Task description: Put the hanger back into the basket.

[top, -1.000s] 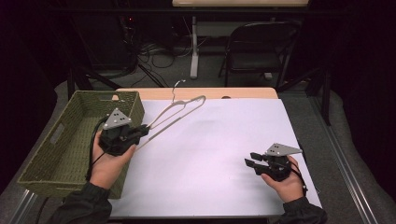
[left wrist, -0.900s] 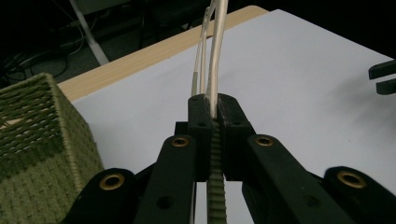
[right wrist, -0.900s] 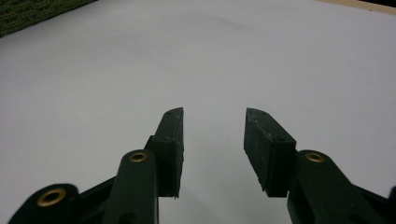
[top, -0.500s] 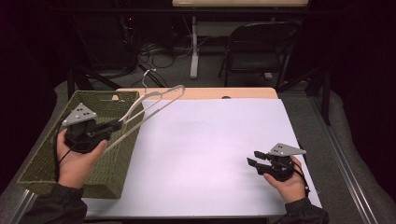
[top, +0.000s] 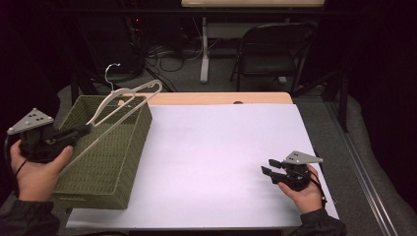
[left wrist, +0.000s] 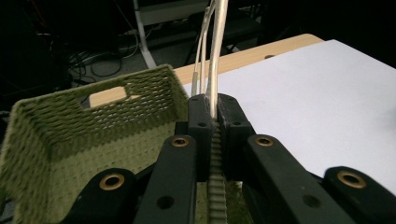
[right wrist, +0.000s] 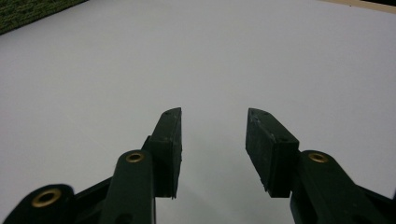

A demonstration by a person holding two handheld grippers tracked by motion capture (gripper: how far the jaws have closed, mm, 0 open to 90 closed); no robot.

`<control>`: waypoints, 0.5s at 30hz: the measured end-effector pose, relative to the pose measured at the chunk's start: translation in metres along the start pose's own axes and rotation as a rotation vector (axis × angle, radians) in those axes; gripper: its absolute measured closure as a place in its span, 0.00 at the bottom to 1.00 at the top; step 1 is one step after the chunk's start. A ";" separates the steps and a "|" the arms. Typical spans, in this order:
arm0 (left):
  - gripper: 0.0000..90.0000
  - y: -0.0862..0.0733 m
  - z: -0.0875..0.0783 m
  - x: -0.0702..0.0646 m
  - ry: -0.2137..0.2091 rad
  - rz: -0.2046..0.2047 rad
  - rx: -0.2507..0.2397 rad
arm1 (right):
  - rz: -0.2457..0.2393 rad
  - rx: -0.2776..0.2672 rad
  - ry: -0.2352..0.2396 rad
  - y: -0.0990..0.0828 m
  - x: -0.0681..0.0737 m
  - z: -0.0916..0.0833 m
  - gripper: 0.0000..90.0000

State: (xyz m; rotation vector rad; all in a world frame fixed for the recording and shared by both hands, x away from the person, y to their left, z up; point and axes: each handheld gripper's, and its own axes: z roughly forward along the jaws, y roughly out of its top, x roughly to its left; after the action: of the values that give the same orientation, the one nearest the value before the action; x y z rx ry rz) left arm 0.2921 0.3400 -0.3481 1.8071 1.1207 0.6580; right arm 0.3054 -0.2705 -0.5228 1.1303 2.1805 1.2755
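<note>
The basket (top: pixel 105 162) is olive green with a tight woven rib pattern — the hanger (top: pixel 120 105) above it is pale cream with a silvery hook. A plain white sheet (top: pixel 216 162) covers the light wood table (top: pixel 221 98). Both grippers — left (top: pixel 81 132), right (top: pixel 266 166) — are black with grey plates and brass-coloured rivets.

One camera looks down from above the near table edge; two ride the grippers, close and low, sharing the white tabletop (top: pixel 216 147).
</note>
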 end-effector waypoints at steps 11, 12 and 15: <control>0.95 -0.018 -0.020 0.026 0.053 -0.008 0.042 | 0.001 0.000 -0.004 0.000 0.000 0.002 0.62; 0.95 -0.020 -0.020 0.028 0.056 -0.004 0.049 | 0.001 0.001 -0.005 -0.001 0.000 0.002 0.62; 0.95 -0.026 -0.020 0.033 0.061 -0.006 0.062 | 0.000 0.005 -0.006 -0.001 0.000 0.002 0.62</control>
State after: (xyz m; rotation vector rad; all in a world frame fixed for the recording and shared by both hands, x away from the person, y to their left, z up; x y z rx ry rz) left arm 0.2803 0.3831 -0.3623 1.8459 1.1983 0.6862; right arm 0.3064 -0.2694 -0.5248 1.1346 2.1798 1.2660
